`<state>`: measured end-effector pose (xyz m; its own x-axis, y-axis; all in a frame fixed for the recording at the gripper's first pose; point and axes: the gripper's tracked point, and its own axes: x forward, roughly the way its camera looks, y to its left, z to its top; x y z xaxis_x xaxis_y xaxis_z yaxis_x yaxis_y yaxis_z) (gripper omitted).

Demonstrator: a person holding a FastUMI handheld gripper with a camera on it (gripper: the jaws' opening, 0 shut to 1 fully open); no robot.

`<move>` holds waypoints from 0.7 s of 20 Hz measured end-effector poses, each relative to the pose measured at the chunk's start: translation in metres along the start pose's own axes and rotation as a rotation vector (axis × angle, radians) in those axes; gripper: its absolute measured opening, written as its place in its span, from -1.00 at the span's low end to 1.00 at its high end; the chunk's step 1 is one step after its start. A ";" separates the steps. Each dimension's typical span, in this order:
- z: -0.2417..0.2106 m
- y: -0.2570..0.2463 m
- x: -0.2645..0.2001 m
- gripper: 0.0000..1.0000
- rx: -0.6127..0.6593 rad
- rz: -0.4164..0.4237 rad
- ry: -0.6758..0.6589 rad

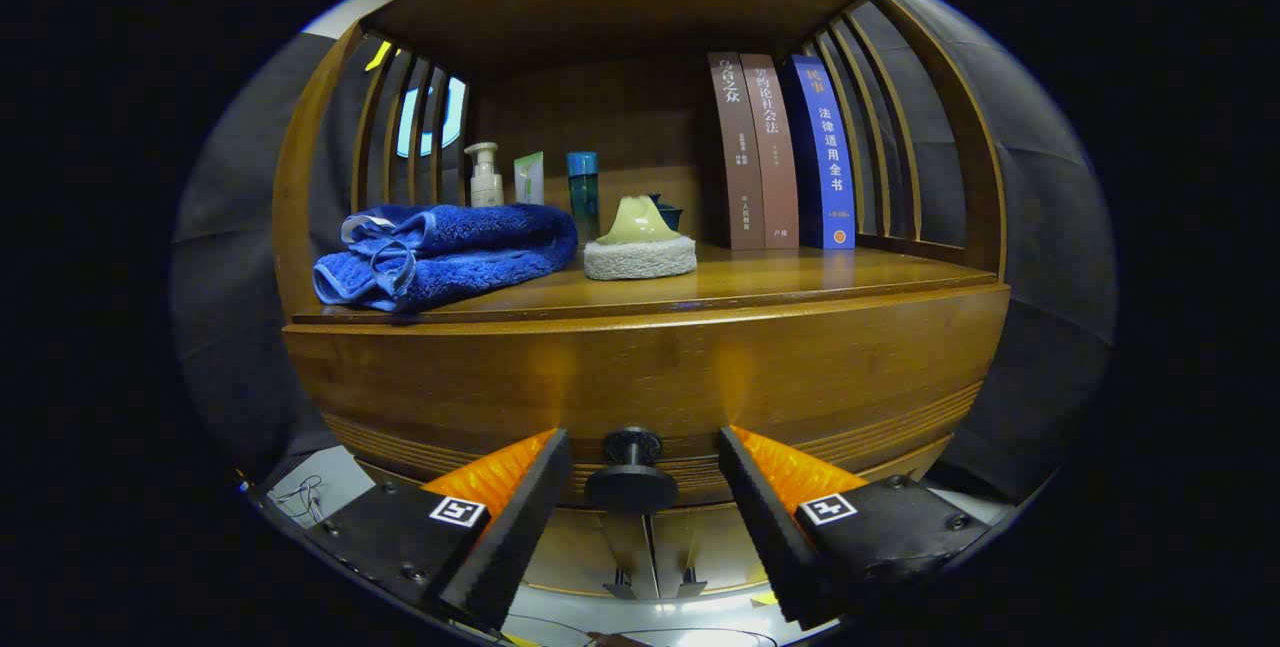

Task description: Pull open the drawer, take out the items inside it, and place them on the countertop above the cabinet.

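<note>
Polished brown wood makes up the drawer (640, 377) front, shut flush under the table (800, 277). Its small dark round knob (632, 472) sits between the fingers of the claw (640, 487), which is spread wide, touching nothing. The knob looks hard, smooth and likely slippery: pinch its narrow neck. On the table's left edge lies a soft blue towel (445, 252).

1. Gripper (643, 472) level, pointing straight ahead.
2. Fingers (520, 517) spread wide, gap between them, jaws parted.
3. Neither finger touches anything; both tips at equal height, angled slightly inward.
</note>
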<state>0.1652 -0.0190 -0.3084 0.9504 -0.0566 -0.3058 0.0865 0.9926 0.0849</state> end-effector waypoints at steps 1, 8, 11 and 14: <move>0.000 0.000 0.000 0.96 0.008 0.000 -0.002; -0.001 0.002 -0.002 0.96 0.004 0.018 0.022; 0.008 0.003 -0.010 0.99 -0.013 0.025 0.017; 0.025 0.006 -0.027 1.00 -0.029 0.035 -0.004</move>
<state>0.1474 -0.0143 -0.2754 0.9538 -0.0225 -0.2996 0.0447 0.9967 0.0676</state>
